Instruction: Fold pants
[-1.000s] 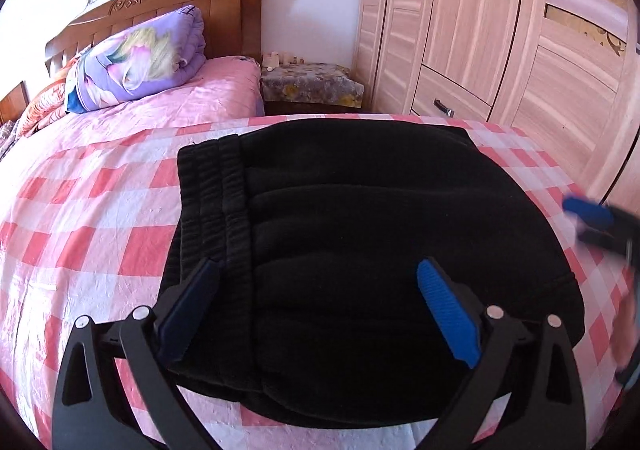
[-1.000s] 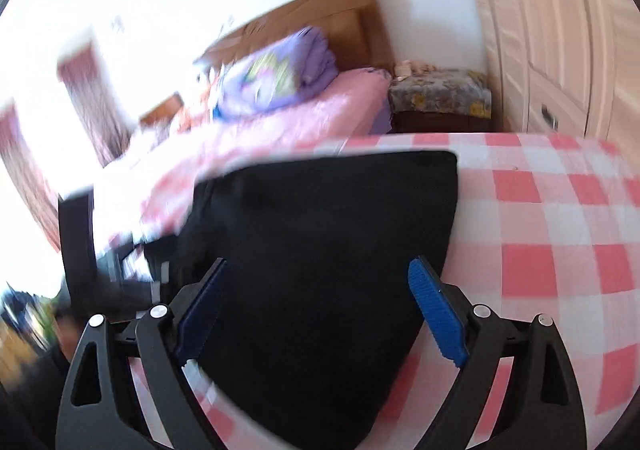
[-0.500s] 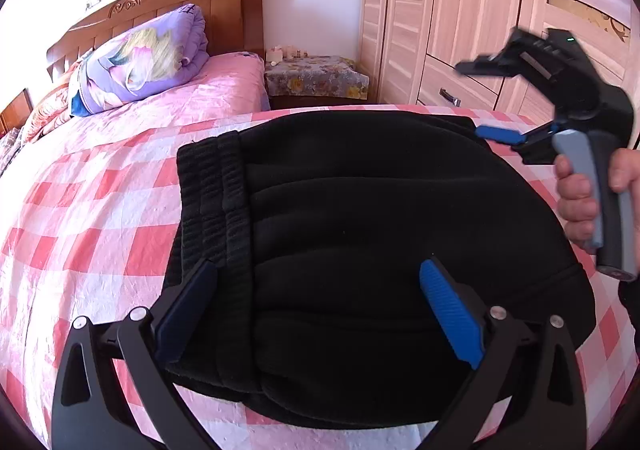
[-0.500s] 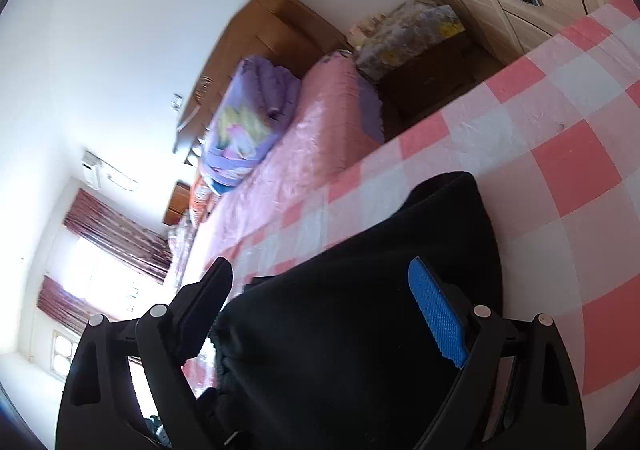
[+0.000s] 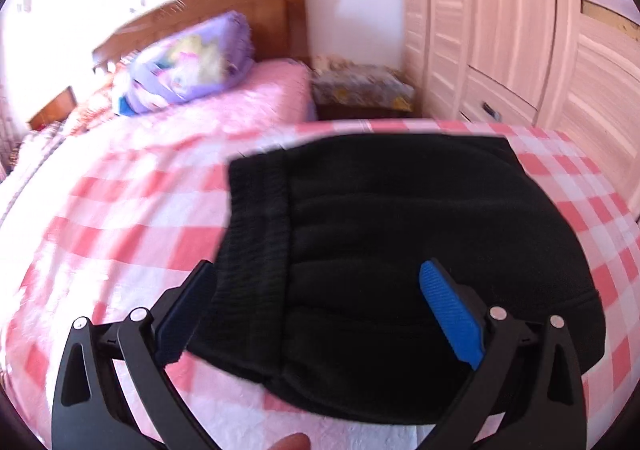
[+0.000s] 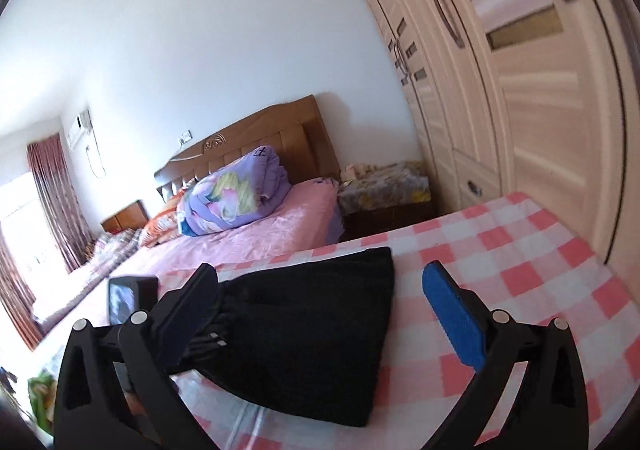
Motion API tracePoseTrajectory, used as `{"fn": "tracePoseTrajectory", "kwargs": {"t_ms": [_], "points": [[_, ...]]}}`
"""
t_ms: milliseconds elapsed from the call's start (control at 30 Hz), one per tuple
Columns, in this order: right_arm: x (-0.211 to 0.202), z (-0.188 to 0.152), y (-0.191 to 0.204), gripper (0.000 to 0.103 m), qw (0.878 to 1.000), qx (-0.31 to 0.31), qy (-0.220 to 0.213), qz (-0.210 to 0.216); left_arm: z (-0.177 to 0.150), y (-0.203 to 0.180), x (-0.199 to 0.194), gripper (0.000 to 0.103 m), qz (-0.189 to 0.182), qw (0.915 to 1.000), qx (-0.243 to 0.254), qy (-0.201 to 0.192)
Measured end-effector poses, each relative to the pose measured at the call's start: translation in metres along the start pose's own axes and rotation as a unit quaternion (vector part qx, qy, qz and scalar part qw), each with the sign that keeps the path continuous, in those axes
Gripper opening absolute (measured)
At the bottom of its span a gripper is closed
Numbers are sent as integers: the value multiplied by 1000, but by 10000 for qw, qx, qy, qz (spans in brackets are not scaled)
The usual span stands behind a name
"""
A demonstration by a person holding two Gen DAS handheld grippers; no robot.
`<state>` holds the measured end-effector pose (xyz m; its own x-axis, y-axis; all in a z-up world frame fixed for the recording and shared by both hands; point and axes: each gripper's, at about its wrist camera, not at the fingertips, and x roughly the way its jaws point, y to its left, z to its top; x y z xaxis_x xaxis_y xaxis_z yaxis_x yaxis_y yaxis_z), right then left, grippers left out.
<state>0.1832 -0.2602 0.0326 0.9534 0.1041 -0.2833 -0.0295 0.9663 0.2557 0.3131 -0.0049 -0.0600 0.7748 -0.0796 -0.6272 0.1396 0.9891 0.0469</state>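
Presently catalogued: one pair of black pants [image 5: 400, 250], folded into a compact bundle, lying flat on the pink-and-white checked bed cover [image 5: 120, 230].

Position relative to the left gripper [image 5: 316, 314]: directly ahead and below, the bundle filling the gap between both fingers; ribbed waistband [image 5: 256, 234] towards the left finger, bulk of the cloth towards the right. Jaws stand wide, pads not pressing on the fabric, nothing held.

Position relative to the right gripper [image 6: 320, 306]: ahead and to the left of centre; the bundle's right edge falls short of the blue pad [image 6: 454, 320], which hangs over bare checked cover. Jaws are opening and stand at full width; cloth shows between them, seemingly lower down, none gripped.

Long axis: runs roughly left to right in the left wrist view, waistband end at left. Nearer hand, by judgement: the left, which frames the bundle squarely.

Background items: folded purple quilt [image 6: 236, 194], wooden headboard [image 6: 256, 130], covered nightstand [image 6: 384, 182], wardrobe [image 6: 520, 70].

Obscured or unclear: left wrist view is motion-blurred; near edge of the bundle is cut off by the gripper frames; a fingertip [image 5: 294, 441] intrudes at the bottom edge; a small dark device [image 6: 130, 296] at left of the right wrist view cannot be identified. Layer count of the fold cannot be told.
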Motion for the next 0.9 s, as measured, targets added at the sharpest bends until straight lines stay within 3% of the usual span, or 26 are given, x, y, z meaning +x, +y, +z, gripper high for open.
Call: {"fn": "tracePoseTrajectory", "kwargs": {"t_ms": [100, 300, 400, 500, 600, 700, 833, 900], "points": [[-22, -7, 9, 99, 9984, -427, -166, -326, 2, -2, -62, 102, 256, 9956, -223, -874], [-54, -11, 14, 99, 9948, -474, -557, -703, -15, -18, -164, 102, 650, 9804, -304, -1833], [-63, -13, 21, 99, 9940, -562, -610, -712, -26, -26, -206, 102, 560, 9718, -316, -2267], [-46, -25, 25, 99, 9950, -642, -165, -746, -27, -33, -214, 102, 293, 9741, -446, -2197], [-21, -47, 27, 99, 9940, -691, 497, -691, -38, -36, -203, 102, 362, 9797, -521, -1903], [11, -74, 28, 99, 9829, -791, 1416, -875, -52, -41, -170, 102, 479, 9903, -335, -1257], [31, -100, 28, 99, 9727, -765, 1998, -898, -69, -35, -136, 102, 236, 9962, -467, -703], [34, -101, 30, 99, 9709, -758, 2091, -892, -73, -31, -131, 102, 186, 9966, -529, -597]]}}
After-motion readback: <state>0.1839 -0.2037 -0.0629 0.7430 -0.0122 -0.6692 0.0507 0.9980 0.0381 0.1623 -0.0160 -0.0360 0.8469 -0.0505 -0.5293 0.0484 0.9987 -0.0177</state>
